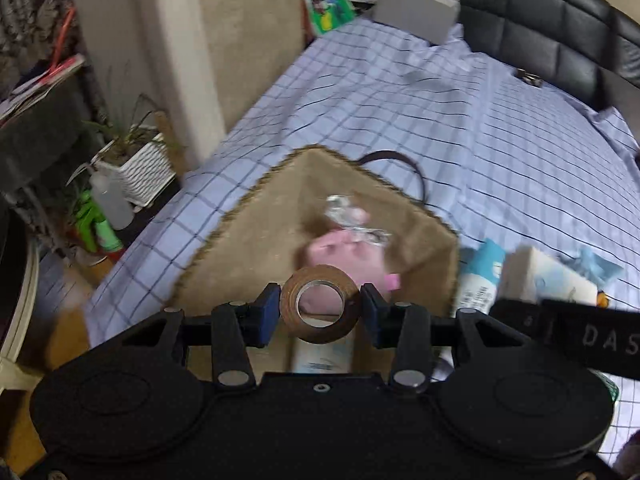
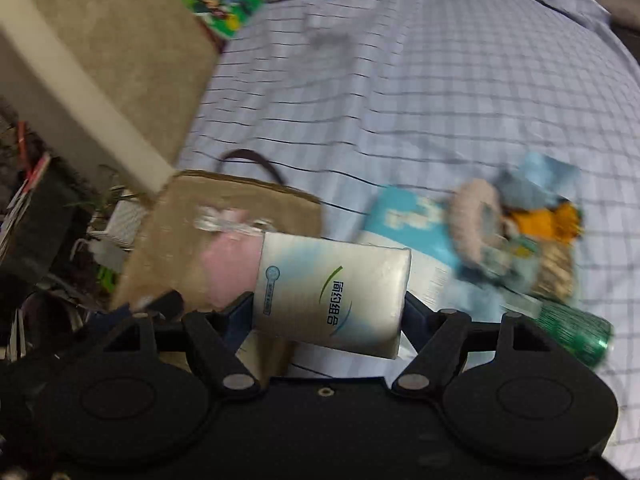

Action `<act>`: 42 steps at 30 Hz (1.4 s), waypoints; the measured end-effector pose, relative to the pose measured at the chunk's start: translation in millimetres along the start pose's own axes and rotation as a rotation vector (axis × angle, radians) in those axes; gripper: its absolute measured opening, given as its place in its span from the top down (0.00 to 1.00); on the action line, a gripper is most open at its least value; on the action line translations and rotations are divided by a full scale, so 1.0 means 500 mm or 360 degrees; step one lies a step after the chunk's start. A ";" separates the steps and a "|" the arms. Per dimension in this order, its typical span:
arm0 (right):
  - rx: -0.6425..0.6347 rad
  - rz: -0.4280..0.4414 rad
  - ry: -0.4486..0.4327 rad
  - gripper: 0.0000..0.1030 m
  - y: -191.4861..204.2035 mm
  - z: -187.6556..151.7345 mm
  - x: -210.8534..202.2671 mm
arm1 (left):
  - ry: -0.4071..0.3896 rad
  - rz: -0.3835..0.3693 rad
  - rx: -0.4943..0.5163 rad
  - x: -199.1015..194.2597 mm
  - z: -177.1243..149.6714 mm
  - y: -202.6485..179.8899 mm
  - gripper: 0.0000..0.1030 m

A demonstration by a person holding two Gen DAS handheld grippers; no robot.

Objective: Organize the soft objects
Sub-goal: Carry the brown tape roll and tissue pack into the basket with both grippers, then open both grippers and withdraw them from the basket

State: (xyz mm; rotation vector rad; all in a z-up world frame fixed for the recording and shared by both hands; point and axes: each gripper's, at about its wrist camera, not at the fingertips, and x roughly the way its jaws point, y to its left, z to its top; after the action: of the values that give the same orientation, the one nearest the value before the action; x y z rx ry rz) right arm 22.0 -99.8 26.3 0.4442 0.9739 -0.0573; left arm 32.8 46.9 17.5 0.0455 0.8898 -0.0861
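A tan fabric basket [image 1: 248, 256] with a dark handle [image 1: 396, 160] sits on the checked bed sheet [image 1: 500, 152]; it also shows in the right wrist view [image 2: 176, 220]. Inside lie a pink soft item [image 1: 344, 252] and crinkled clear wrap [image 1: 348, 208]. My left gripper [image 1: 320, 306] is shut on a brown tape roll [image 1: 320, 306] above the basket's opening. My right gripper [image 2: 328, 304] is shut on a white tissue pack [image 2: 332, 292] beside the basket, over its right edge.
A blue-white pack [image 2: 412, 224], a pinkish knitted ring [image 2: 476, 220], orange and blue soft things [image 2: 548, 216] and a green can [image 2: 576, 332] lie right of the basket. A grey box [image 1: 416, 10], a colourful book [image 1: 326, 4] and a black headboard [image 1: 560, 32] stand at the far end. A potted plant [image 1: 136, 160] stands left of the bed.
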 end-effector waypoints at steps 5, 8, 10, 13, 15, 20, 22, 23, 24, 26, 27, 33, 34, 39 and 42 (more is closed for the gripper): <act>-0.0048 0.0096 -0.0053 0.21 0.065 0.013 0.019 | 0.0022 0.0095 -0.0060 0.016 0.004 0.044 0.32; -0.0042 0.0131 -0.0060 0.20 0.083 0.017 0.028 | 0.0015 0.0088 -0.0089 0.015 0.005 0.061 0.31; -0.0057 0.0103 -0.0070 0.20 0.085 0.016 0.036 | 0.0010 0.0084 -0.0098 0.013 0.005 0.069 0.30; -0.0068 0.0072 -0.0076 0.20 0.078 0.011 0.036 | 0.0017 0.0073 -0.0110 0.016 0.005 0.072 0.30; -0.0053 0.0047 -0.0071 0.20 0.066 0.011 0.041 | 0.0026 0.0061 -0.0109 0.018 0.005 0.070 0.30; -0.0012 -0.0028 -0.0053 0.20 0.028 0.006 0.029 | 0.0028 0.0055 -0.0087 0.017 0.002 0.058 0.28; 0.0011 -0.0043 -0.0041 0.20 0.013 0.003 0.024 | 0.0030 0.0049 -0.0077 0.016 0.001 0.052 0.28; 0.0018 -0.0053 -0.0036 0.20 0.006 0.002 0.022 | 0.0032 0.0047 -0.0073 0.016 0.000 0.049 0.28; 0.0022 -0.0063 -0.0034 0.20 -0.001 0.001 0.019 | 0.0034 0.0046 -0.0068 0.016 -0.001 0.046 0.28; 0.0028 -0.0092 -0.0028 0.20 -0.015 -0.003 0.013 | 0.0038 0.0044 -0.0054 0.016 -0.002 0.037 0.27; 0.0034 -0.0108 -0.0022 0.20 -0.023 -0.004 0.010 | 0.0040 0.0041 -0.0046 0.015 -0.003 0.032 0.27; 0.0072 -0.0196 0.0037 0.20 -0.083 -0.022 -0.004 | 0.0048 0.0002 0.0030 0.011 -0.011 -0.007 0.26; 0.0077 -0.0212 0.0048 0.20 -0.096 -0.027 -0.006 | 0.0048 -0.0002 0.0044 0.010 -0.013 -0.014 0.26; 0.0139 -0.0297 0.0106 0.20 -0.173 -0.052 -0.022 | 0.0057 -0.0042 0.0129 0.004 -0.025 -0.060 0.25; 0.0191 -0.0351 0.0130 0.20 -0.227 -0.068 -0.034 | 0.0068 -0.0070 0.0191 0.001 -0.035 -0.094 0.25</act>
State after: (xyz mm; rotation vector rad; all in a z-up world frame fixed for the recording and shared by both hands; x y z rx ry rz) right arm -42.0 -192.3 -14.9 0.4501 1.1006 -0.2997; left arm 15.1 1.6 5.9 0.1403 0.9275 -0.1799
